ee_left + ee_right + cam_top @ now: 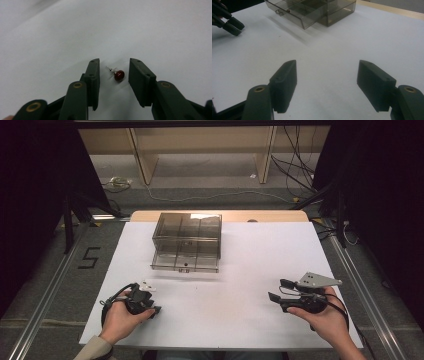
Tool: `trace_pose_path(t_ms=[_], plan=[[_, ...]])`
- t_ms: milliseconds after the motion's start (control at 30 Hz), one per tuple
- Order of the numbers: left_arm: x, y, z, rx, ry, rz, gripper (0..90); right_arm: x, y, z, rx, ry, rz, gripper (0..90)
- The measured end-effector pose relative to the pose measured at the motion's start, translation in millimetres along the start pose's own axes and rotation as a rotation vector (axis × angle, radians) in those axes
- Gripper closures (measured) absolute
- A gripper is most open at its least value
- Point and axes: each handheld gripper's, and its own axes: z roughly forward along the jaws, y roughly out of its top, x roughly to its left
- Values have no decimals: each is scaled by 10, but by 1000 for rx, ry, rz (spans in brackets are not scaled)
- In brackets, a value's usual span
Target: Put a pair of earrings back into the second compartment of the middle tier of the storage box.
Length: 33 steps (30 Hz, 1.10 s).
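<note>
Your left tool (113, 75) points down at the white table (240, 270) with its two flat black pads standing narrowly apart, one on each side of a small earring (117, 74). The earring is a glossy dark-red ball with a thin metal pin sticking out of it, lying on the sheet between the pads; neither pad touches it, and a sliver of white shows on both sides. In the high view that tool (150, 307) sits near the table's front left, gripped in your left hand (120, 317), with its cable looping behind.

Your right tool (327, 85) is spread wide over bare table, nothing between its ribbed matte pads. From above you see it (277, 290) at the front right, held level in your right hand (325, 317), a grey three-cornered plate on top.

Toward the far middle of the table stands a smoky see-through plastic box (187, 232), boxy with inner dividers, and its lower drawer (185, 261) is pulled out toward you; a small knob marks its front.

The table top is smooth, matte white with a light wooden edge at the back. Around it lie grey carpet, metal rails, loose cables and a pale wooden shelf frame against dark surroundings.
</note>
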Motion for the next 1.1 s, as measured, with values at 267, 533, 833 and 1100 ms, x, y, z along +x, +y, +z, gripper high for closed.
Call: trace_pose_path(t_ms=[267,533,833,1100], plan=[[0,0,-7,11,-16,-38,767,3,0,0,1,1,-2,331],[-25,24,-5,25,0,-16,790,5,2,2,4,1,-3,331],[-39,31,-9,21,-6,1,790,4,3,-1,-2,2,0,331],[-54,60,-53,-12,-6,7,791,4,2,1,-1,1,0,332]])
